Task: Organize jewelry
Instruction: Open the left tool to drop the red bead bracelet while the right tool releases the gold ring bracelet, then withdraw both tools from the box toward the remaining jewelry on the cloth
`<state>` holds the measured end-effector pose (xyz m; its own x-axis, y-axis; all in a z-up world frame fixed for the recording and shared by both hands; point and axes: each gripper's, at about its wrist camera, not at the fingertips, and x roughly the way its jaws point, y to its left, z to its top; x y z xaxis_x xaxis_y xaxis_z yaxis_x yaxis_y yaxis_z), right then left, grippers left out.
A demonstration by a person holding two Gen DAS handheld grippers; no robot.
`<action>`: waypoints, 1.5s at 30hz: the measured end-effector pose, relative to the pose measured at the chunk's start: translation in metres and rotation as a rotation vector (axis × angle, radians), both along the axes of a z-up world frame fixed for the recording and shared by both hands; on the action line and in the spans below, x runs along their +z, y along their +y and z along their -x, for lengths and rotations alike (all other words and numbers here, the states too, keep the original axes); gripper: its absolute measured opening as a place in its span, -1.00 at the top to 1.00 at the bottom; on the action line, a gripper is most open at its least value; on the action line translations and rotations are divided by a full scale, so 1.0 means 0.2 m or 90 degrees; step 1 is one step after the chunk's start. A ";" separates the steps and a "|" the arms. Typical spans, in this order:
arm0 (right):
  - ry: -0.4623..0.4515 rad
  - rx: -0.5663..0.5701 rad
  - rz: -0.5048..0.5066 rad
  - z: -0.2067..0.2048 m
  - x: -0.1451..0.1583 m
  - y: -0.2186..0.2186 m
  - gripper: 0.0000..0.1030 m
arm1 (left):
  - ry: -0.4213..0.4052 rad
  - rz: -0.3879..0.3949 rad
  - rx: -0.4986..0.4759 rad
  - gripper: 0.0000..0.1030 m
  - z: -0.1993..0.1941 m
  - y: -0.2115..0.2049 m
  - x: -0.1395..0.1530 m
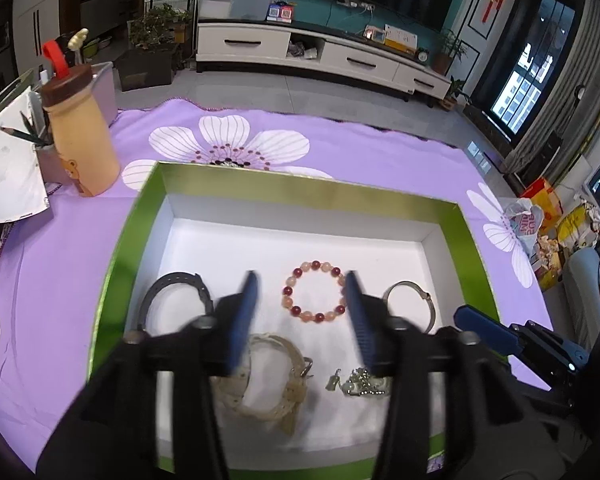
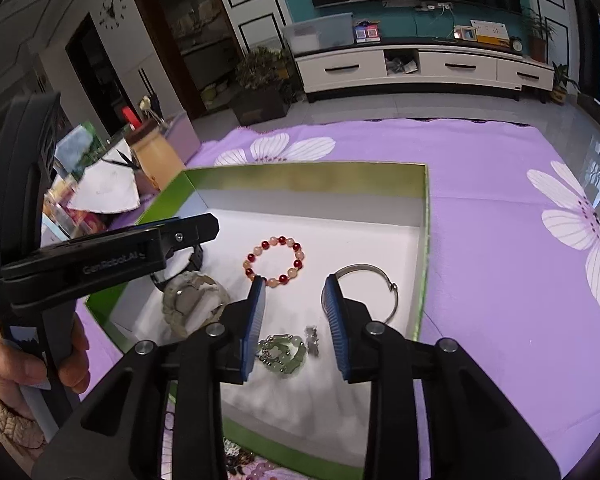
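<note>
Right now both tongs hang over a green box with a white floor, and both are spread apart with nothing in them. The left tongs are above the middle of the box. The right tongs are over the near right part.

The jewelry is all inside the box. A red and pink bead bracelet lies in the middle. A silver bangle is to its right, a black watch strap to its left. Nearer lie a cream watch strap and a little green bead and chain piece.

The green piece sits right between the right tongs' fingers, so that looks like the next pick. It is small and floppy, so go down slowly, close gently on the thick bead part, and lift straight up so the chain does not drag the others.

The box sits on a purple cloth with big white flowers over the table. A tan bottle with a brown lid stands to the left. Behind are a white TV cabinet, potted plants and a grey tile floor.
</note>
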<state>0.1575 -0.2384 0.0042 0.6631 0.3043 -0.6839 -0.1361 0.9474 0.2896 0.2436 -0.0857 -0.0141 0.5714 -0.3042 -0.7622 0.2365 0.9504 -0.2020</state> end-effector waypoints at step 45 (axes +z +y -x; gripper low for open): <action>0.078 0.228 0.011 0.76 -0.23 0.44 0.27 | 0.039 -0.006 0.094 -0.53 0.93 0.53 -0.25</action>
<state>0.0065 -0.1501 -0.0417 0.4297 0.4889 -0.7591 -0.4244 0.8514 0.3081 0.0573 0.0194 -0.0647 0.5613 -0.2133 -0.7997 0.0814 0.9758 -0.2032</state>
